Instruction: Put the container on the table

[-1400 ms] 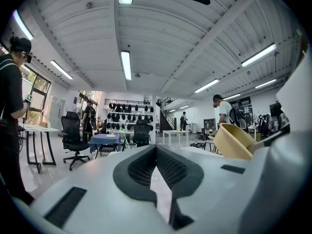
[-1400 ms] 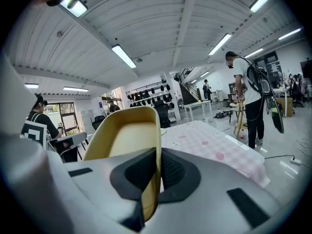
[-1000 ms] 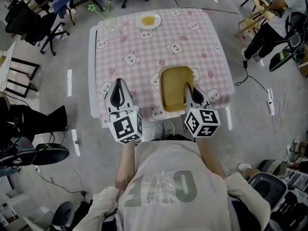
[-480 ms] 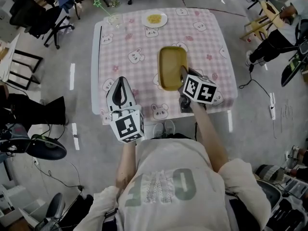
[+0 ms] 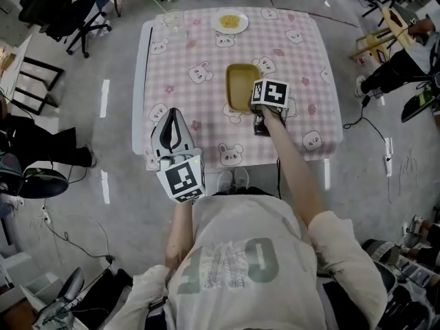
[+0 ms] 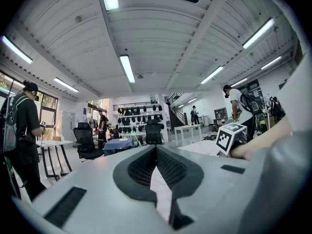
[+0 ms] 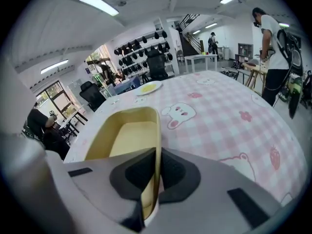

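Room: a big hall with a grey floor (image 5: 385, 184), black chairs (image 5: 69, 19) at the far left, and other people standing at the sides.
Table: it is covered with a pink checked cloth with rabbit pictures (image 5: 302, 67); the person stands at its near edge.
Right arm (image 5: 292, 177): stretched forward, reaching over the near edge to the middle of the table.
Right tool (image 7: 156, 152): tilted down; its jaws pinch the right wall of the container (image 5: 240, 88) at the near end, one jaw inside and one outside.
Container: yellow, long with round corners, open side up, with nothing in it. It is at the middle of the table, low on the cloth; I cannot tell if its bottom touches.
Left arm (image 5: 177, 232): bent and kept near the body.
Left tool (image 6: 156, 149): it points forward, about level, above the near left corner of the table. Its jaws are pressed together at the tips and nothing is between them.
Plate (image 5: 232, 23): white, at the far edge of the table, well apart from the container, with some yellow food on it.
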